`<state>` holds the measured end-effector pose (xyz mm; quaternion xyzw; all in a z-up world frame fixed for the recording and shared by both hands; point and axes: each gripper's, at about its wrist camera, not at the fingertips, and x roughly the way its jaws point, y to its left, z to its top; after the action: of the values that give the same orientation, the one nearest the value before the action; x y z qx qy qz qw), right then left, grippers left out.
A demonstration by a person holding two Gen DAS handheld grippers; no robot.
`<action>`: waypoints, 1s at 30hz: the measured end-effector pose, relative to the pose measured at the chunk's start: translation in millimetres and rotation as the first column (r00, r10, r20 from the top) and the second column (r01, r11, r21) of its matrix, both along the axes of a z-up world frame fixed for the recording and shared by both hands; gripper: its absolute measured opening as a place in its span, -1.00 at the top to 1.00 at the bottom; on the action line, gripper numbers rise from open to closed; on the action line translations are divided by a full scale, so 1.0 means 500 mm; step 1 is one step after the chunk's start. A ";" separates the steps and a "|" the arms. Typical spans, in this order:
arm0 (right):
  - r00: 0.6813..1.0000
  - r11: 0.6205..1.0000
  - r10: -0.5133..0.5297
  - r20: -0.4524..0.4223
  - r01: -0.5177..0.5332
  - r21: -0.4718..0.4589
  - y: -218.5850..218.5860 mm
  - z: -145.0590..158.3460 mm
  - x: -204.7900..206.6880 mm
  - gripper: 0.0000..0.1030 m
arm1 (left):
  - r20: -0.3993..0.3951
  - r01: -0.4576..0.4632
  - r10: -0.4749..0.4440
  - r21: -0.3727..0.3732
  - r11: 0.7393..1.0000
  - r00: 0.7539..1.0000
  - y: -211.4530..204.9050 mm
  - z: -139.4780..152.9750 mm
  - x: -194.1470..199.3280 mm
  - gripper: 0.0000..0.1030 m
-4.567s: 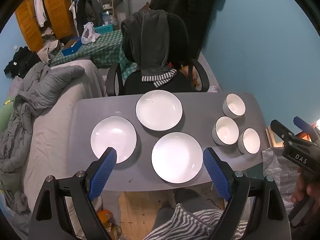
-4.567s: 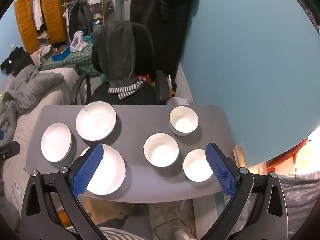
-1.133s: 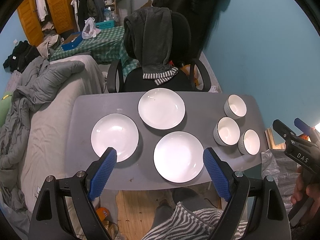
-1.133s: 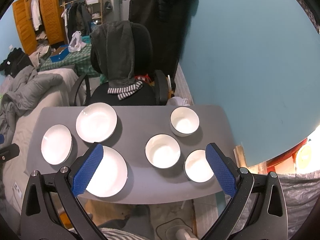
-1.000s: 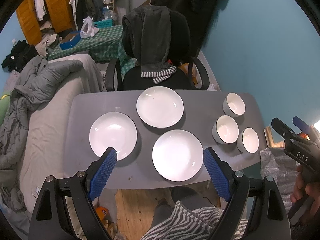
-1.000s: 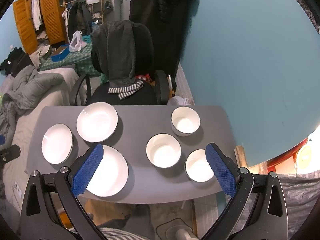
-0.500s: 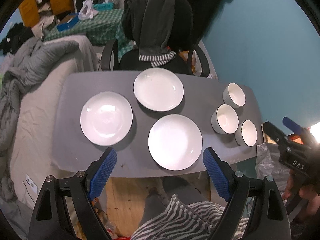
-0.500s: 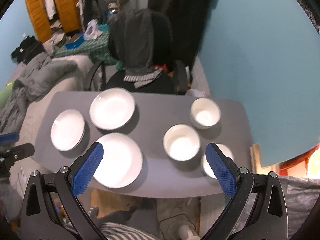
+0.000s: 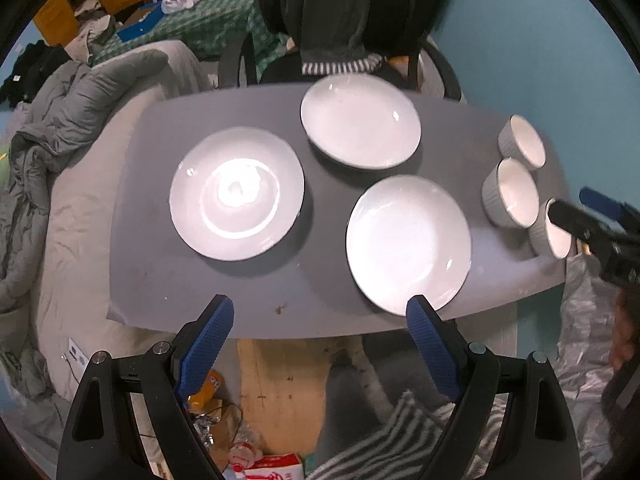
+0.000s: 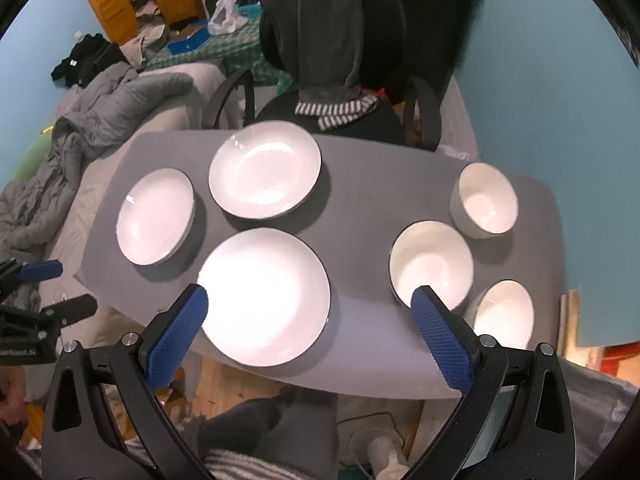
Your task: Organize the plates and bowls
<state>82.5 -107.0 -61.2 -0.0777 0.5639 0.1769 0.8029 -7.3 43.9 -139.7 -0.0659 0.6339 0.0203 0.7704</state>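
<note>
You held both grippers above the near edge of the grey desk [image 10: 360, 184], neither one touching anything on it. The left gripper [image 9: 320, 332] had its jaws spread wide and empty, level with the near edge. The right gripper [image 10: 308, 320] was likewise wide and empty, its left fingertip [image 10: 188, 312] overlapping the near plate in view, its right one in front of the middle bowl.

Three white plates occupied the left and centre of the desk, each apart from the others. The left plate [image 10: 156, 216] lay toward the left edge. The far plate [image 10: 265, 168] lay at the far edge, in front of a black chair [image 10: 332, 32] draped with a dark garment. The near plate [image 10: 266, 296] lay close to the near edge.

Three white bowls stood upright along the right edge: the far bowl [image 10: 486, 200], the middle bowl [image 10: 430, 260] and the near bowl [image 10: 506, 312] at the near right corner. Whether they touched could not be determined.
</note>
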 end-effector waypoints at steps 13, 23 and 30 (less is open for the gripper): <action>0.991 0.993 0.100 -0.084 -0.105 -0.058 0.020 -0.136 0.036 -0.94 | -0.029 0.008 -0.007 0.045 0.999 1.000 0.000 -0.111 0.025 -0.74; 0.980 0.982 0.147 -0.134 -0.162 -0.102 0.031 -0.218 0.050 -0.94 | -0.084 0.020 -0.020 -0.002 1.000 0.996 -0.022 -0.188 0.048 -0.73; 0.972 0.981 0.144 -0.188 -0.164 -0.099 0.033 -0.270 0.060 -0.86 | -0.115 0.026 -0.029 -0.031 0.999 0.993 -0.038 -0.221 0.066 -0.74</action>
<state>112.6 -90.3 -196.2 -0.1506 0.6355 0.2125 0.7269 25.8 24.8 -250.1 -0.0674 0.6786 0.0041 0.7314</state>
